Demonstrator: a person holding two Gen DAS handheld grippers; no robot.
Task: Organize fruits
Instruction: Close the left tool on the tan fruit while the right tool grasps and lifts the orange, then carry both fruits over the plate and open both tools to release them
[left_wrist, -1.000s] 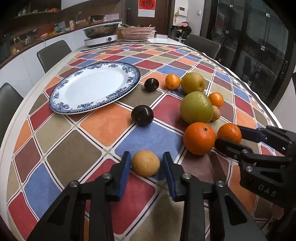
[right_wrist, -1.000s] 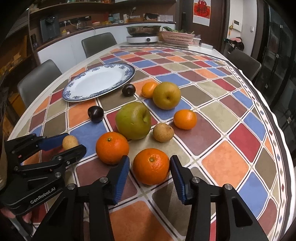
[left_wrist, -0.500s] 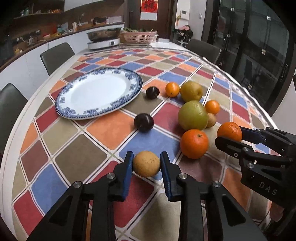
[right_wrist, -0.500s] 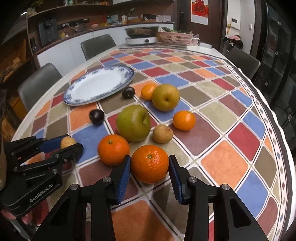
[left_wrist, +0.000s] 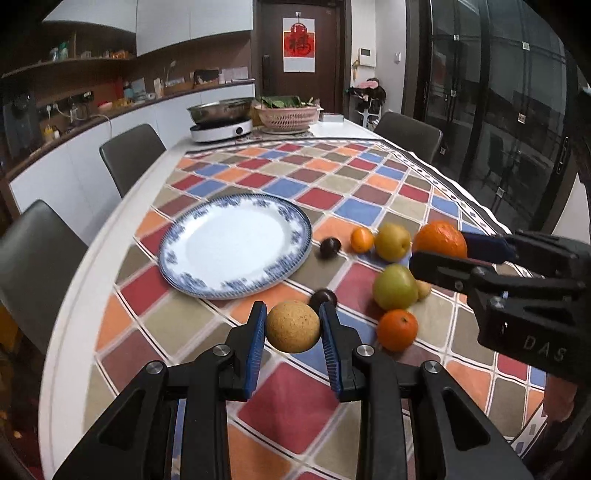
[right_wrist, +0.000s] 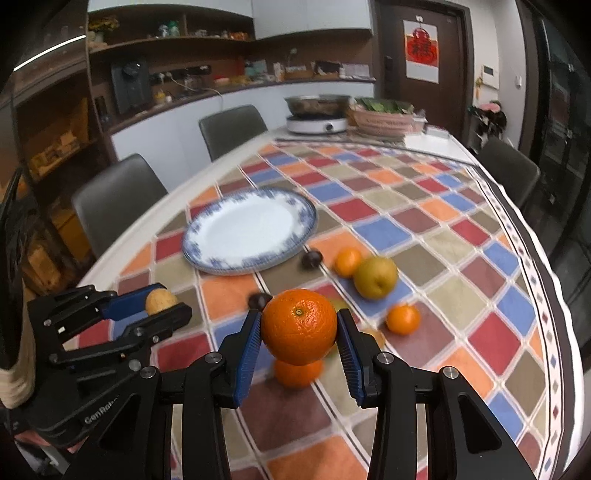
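My left gripper (left_wrist: 292, 328) is shut on a small tan round fruit (left_wrist: 293, 326) and holds it above the table, short of the blue-rimmed white plate (left_wrist: 236, 245). My right gripper (right_wrist: 299, 332) is shut on a large orange (right_wrist: 299, 325), also lifted; it shows in the left wrist view too (left_wrist: 439, 240). On the cloth lie a green pear (left_wrist: 394, 287), a yellow pear (left_wrist: 392, 242), another orange (left_wrist: 397, 329), a small orange (left_wrist: 362, 240) and two dark plums (left_wrist: 330, 247) (left_wrist: 323, 297).
The plate (right_wrist: 251, 230) is empty on the checkered tablecloth (right_wrist: 424, 229). A hot pot cooker (left_wrist: 221, 127) and a basket of greens (left_wrist: 288, 114) stand at the far end. Grey chairs (left_wrist: 131, 155) line the table's left edge.
Both grippers closed on their fruits and lifted them off the table, the left with the tan fruit, the right with the large orange. Both views now look higher over the table.
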